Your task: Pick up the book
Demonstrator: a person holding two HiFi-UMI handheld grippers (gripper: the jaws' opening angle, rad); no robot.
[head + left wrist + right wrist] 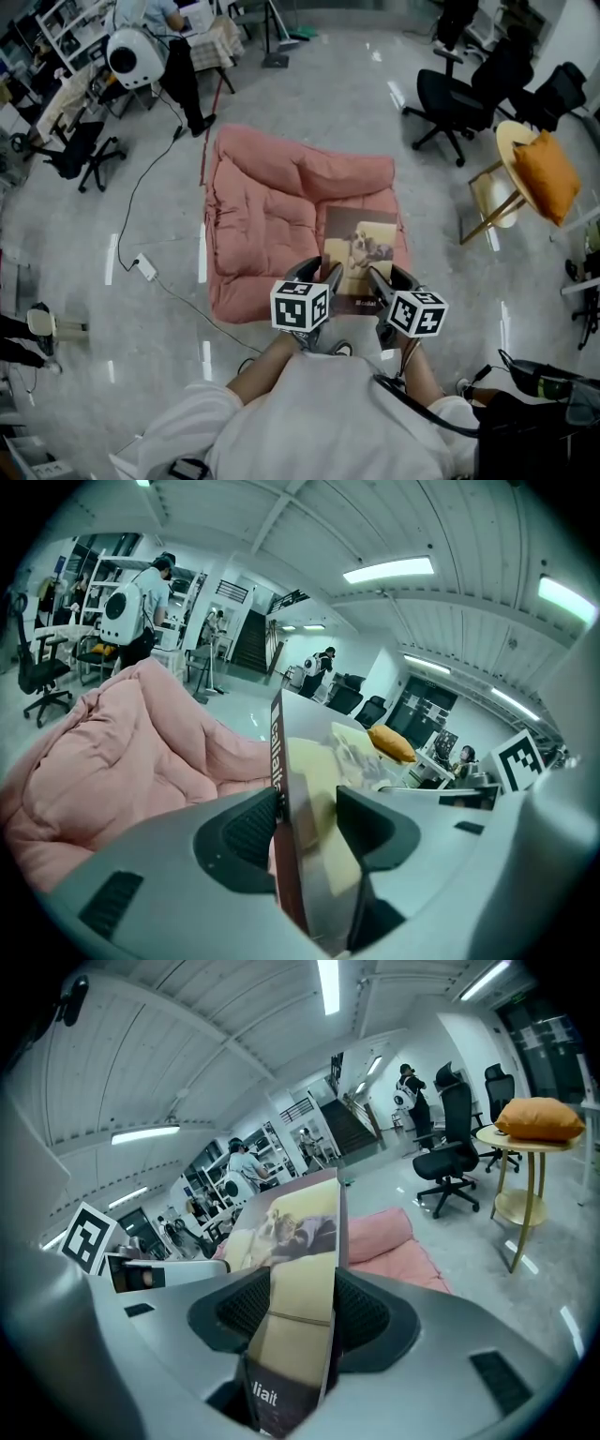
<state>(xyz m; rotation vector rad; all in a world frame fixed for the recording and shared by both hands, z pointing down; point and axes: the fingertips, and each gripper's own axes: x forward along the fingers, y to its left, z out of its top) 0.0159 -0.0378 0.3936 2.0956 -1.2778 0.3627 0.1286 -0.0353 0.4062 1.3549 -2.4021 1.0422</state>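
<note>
The book [361, 246] is a thin, flat rectangle with a glossy cover: a pale yellow field with a picture on it and a dark brown band with white print along the near end. It is up off the cushion [262, 216], a thick pink pad quilted into soft, puffy panels with a rolled edge at its far side, which lies on a polished grey floor [328, 103] that throws back the ceiling lights. The book hangs over the cushion's near right part, its near edge between the two tools. The left gripper [319, 274], smooth grey plastic with dark ribbed pads, has its jaws spread fairly wide yet clamped on the book's near left corner; in the left gripper view the book [314, 799] stands edge-on between the pads, brown spine against the left one. The right gripper [389, 278] grips the near right corner the same way, and in the right gripper view the cover [295, 1269] rises up from between its ribbed pads, both pressed to it.
</note>
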